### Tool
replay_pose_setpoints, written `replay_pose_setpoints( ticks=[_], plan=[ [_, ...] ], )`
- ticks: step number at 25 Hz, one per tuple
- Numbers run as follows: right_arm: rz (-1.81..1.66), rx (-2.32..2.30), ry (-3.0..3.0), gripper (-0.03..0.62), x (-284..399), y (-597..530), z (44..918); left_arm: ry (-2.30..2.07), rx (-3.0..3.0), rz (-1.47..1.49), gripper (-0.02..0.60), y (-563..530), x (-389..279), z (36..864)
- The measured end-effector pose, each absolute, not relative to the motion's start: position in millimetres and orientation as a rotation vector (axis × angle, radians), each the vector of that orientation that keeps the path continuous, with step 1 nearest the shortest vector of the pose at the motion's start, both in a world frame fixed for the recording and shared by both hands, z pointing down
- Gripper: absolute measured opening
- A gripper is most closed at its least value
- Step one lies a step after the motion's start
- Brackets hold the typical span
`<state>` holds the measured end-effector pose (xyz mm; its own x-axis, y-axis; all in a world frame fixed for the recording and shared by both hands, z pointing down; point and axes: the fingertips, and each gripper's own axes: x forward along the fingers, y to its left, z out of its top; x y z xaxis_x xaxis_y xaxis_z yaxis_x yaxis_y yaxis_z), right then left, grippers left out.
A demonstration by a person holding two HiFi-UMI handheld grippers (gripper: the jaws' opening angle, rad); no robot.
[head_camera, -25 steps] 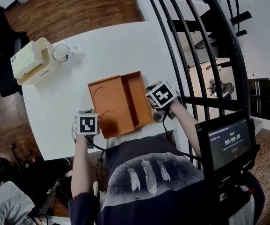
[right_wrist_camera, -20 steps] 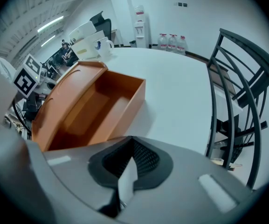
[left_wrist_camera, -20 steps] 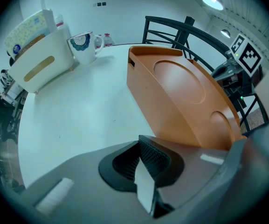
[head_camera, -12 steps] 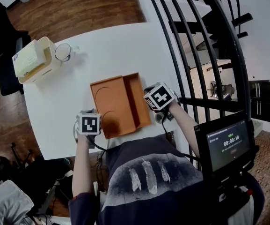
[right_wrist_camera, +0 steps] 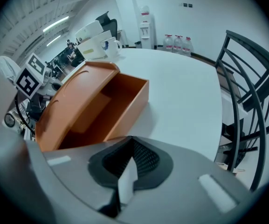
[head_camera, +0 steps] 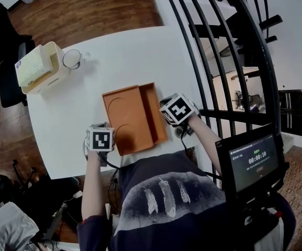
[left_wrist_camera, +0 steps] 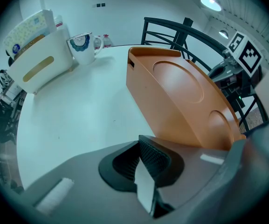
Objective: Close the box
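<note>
Lid-lowering stage, by the look of it; orange box (head_camera: pixel 134 120) on the white table (head_camera: pixel 135 51), near the edge closest to the person, between the two grippers; lid (left_wrist_camera: pixel 185 92) tilted at a slant over the left part, not yet flat; open compartment (right_wrist_camera: pixel 113 104) showing along the right side. Left gripper (left_wrist_camera: pixel 146 183) just beside the near left corner of the box, jaws pressed together, nothing between them; touching the lid or not, hard to tell. Right gripper (right_wrist_camera: pixel 127 181) at the right flank of the box, jaws likewise together and empty; no grip on anything. Mug (head_camera: pixel 72 59) and cream holder (head_camera: pixel 35 67) well apart at the far left corner, out of the way; black railing (head_camera: pixel 213 61) off to the right. Next move, most likely: push the raised edge of the lid over and down with closed jaws; steady the body from the other side against sliding on the smooth top; press until flush all round.
</note>
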<state>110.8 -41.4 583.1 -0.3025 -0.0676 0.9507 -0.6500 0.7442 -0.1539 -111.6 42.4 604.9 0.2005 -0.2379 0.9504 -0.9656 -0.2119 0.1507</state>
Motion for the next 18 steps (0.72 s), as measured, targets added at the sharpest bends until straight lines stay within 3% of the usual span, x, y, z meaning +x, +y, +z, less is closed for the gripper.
replay_pose_setpoints(
  ticks=[18],
  plan=[
    [0.648,0.535,-1.836,0.005,93,-37,577,-1.140,1.636,1.085,0.015,44,-109,603]
  ],
)
